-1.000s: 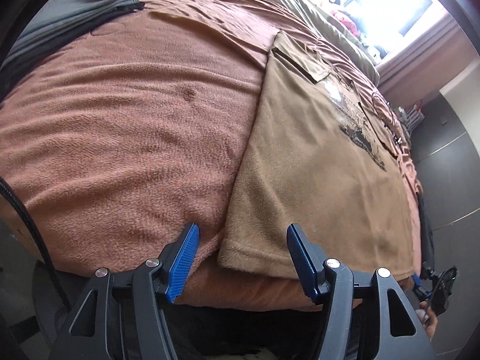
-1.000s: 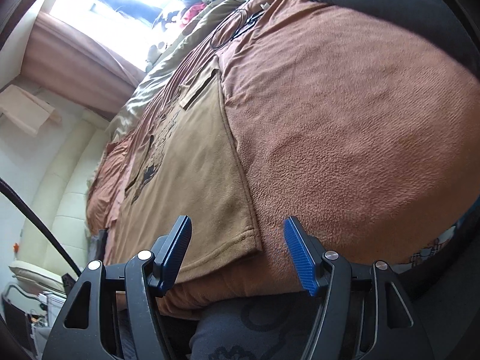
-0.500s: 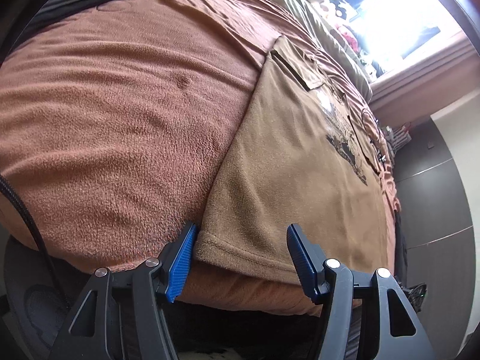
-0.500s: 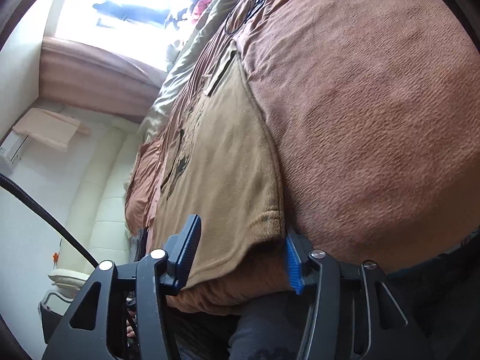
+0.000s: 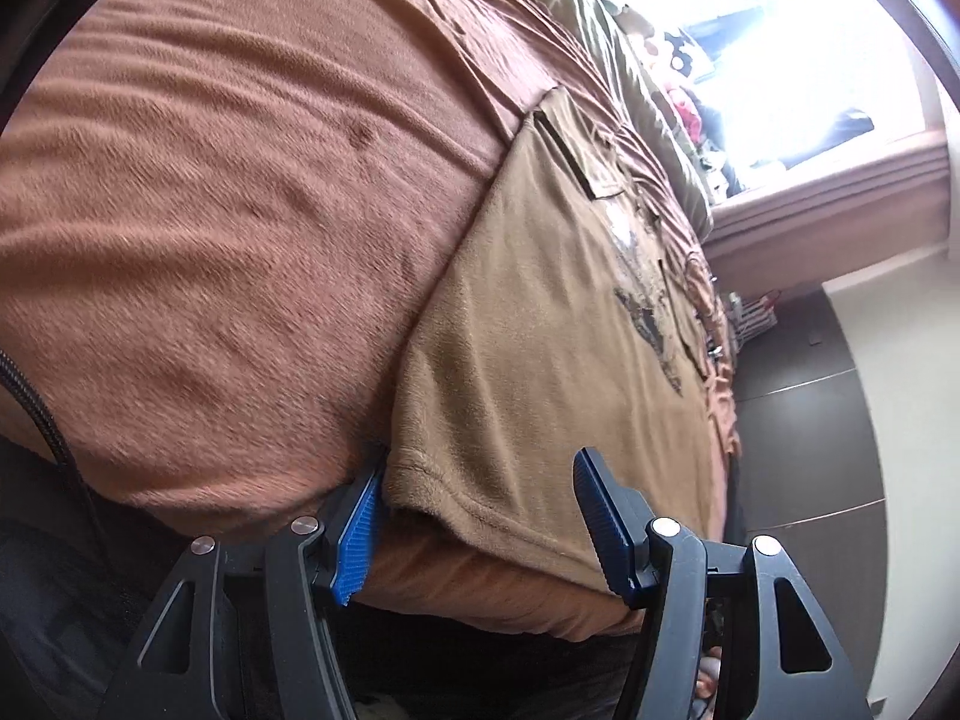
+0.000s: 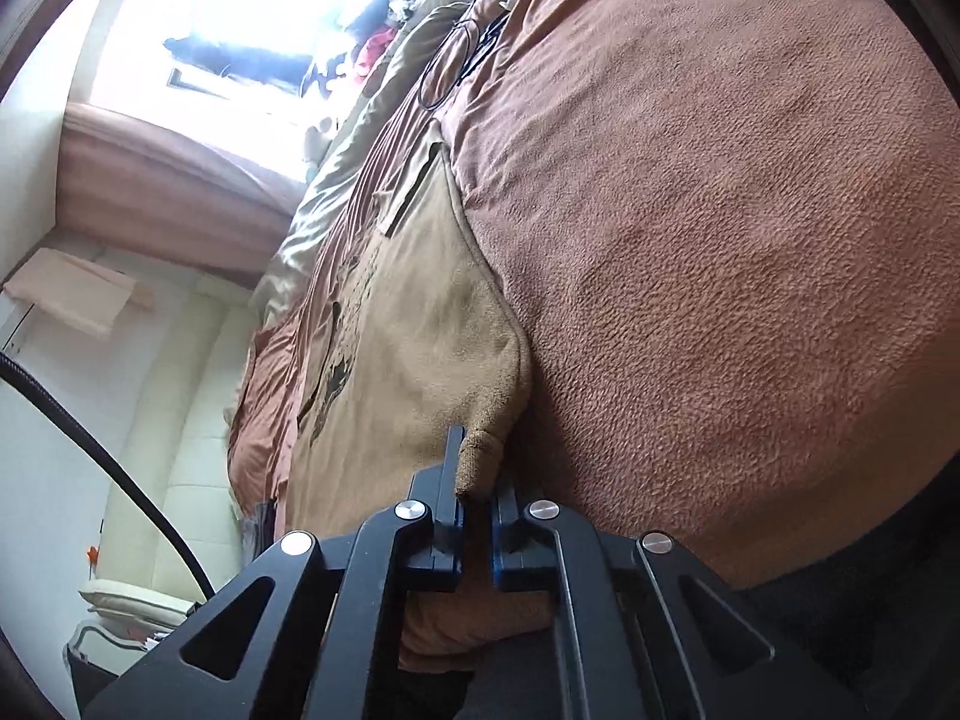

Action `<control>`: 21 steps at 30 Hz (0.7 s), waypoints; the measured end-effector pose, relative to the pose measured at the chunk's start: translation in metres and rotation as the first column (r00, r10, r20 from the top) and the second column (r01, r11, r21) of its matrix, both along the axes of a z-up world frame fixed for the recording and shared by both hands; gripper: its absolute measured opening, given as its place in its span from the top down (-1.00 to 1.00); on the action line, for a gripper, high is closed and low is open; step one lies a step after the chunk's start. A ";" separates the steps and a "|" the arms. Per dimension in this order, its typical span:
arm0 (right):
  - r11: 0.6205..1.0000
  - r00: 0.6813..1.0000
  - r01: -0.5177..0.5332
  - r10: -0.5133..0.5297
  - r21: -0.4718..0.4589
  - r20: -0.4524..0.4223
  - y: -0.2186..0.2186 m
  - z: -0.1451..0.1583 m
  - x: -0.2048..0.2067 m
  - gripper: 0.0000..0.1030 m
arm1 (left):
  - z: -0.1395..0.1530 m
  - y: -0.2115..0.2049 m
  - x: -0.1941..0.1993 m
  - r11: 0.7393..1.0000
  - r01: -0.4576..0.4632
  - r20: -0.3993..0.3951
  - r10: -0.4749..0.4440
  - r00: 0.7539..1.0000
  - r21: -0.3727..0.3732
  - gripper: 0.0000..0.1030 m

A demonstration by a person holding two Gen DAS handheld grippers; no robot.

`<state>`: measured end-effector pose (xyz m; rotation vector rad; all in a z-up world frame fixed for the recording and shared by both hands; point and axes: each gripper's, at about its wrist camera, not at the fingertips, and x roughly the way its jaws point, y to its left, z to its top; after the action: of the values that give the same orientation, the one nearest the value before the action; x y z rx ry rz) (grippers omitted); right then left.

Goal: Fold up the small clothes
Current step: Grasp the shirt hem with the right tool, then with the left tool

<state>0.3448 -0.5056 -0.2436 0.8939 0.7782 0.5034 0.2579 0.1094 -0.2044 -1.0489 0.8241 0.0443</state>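
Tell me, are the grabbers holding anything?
The right gripper pinches the tan shirt's bottom corner. The left gripper is open around the other corner, holding nothing.

Tan short-sleeved shirt (image 5: pixel 540 360) lay flat on the rust-brown blanket (image 5: pixel 210 240), dark print on its chest, possibly cracked, sleeves out at the far end, hem at the bed's near edge, one hem corner pinched up in the right gripper (image 6: pixel 477 516)

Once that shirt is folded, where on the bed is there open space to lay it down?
The broad bare stretches of brown blanket on either side of the tan shirt are free. In the right wrist view one runs from the shirt's edge to the dark cloth at the far corner. It is crowded toward the window: a looped black cable, an olive quilt and heaped things.
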 end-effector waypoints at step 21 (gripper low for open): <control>0.998 0.999 0.007 -0.009 -0.056 -0.032 0.018 0.014 -0.001 0.96 | 0.003 0.001 -0.026 0.998 -0.060 0.054 0.061 0.997 -0.010 -0.04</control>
<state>0.3435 -0.4877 -0.2295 0.8549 0.8141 0.4594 0.2320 0.1105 -0.2011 -1.0783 0.7436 0.0631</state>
